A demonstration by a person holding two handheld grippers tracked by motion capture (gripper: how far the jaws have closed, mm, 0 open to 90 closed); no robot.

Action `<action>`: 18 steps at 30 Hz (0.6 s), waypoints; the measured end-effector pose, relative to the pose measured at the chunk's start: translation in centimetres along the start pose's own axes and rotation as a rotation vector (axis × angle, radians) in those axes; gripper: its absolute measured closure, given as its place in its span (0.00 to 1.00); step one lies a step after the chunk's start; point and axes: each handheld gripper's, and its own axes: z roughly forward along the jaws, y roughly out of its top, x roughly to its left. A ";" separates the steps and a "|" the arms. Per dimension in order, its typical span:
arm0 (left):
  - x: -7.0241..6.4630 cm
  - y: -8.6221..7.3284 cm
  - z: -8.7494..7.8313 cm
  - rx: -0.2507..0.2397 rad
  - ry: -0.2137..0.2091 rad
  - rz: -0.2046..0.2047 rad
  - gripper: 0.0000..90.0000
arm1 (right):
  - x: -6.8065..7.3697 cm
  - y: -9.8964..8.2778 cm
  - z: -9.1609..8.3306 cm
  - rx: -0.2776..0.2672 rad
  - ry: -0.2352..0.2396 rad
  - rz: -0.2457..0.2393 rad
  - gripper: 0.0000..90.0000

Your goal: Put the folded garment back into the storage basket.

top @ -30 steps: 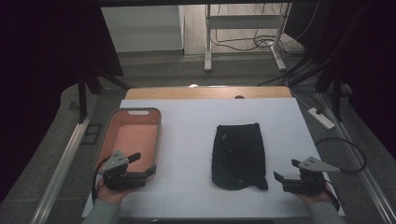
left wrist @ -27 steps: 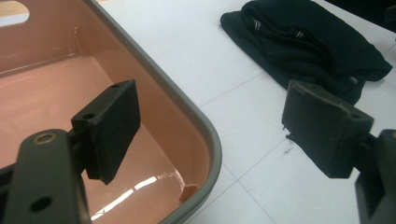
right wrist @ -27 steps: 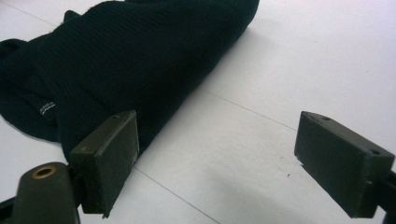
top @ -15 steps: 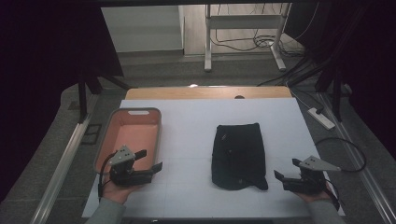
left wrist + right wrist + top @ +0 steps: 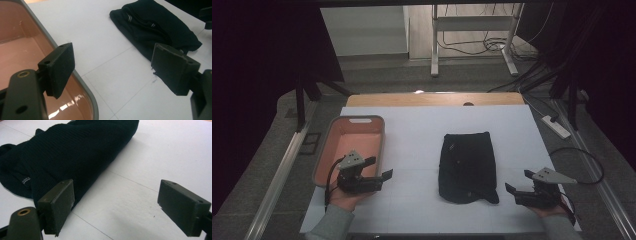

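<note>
Folded black knitted garment (image 5: 467, 166), flanked by two grippers with jaws apart.
Judged soft and limp; best pinched at the near corners by left gripper (image 5: 380, 169) and right gripper (image 5: 518, 181).

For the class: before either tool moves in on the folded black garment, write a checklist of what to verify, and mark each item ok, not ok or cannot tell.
1. Left tool open with nothing between its jaws: ok.
2. Right tool open and empty: ok.
3. Black garment lying flat on the white table, apart from both tools: ok.
4. Pink tray free to receive it: ok, its inside looks bare.
5. Path from the left tool to the garment free of obstacles: ok, bare table lies between.
6. Garment folded neatly enough to lift in one piece: cannot tell, its near edge looks loose.
</note>
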 end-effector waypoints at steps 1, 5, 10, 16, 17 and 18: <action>0.0 0.1 0.1 -0.001 -0.002 -0.001 0.21 | 0.0 0.0 0.0 0.000 0.000 0.000 0.16; 0.0 0.5 0.3 -0.004 -0.013 -0.006 0.21 | 0.0 0.0 0.0 0.002 -0.001 -0.001 0.16; -0.2 0.9 0.8 -0.005 -0.025 -0.007 0.21 | 0.0 0.0 0.1 0.005 0.000 -0.002 0.17; -0.4 1.3 1.3 -0.003 -0.032 -0.006 0.21 | 0.0 -0.1 0.2 0.012 0.000 -0.002 0.17; -0.4 1.3 1.3 -0.003 -0.032 -0.006 0.21 | 0.0 -0.1 0.2 0.012 0.000 -0.002 0.17; -0.5 1.4 1.4 0.001 -0.033 -0.003 0.21 | 0.0 0.0 0.3 0.011 0.000 -0.001 0.17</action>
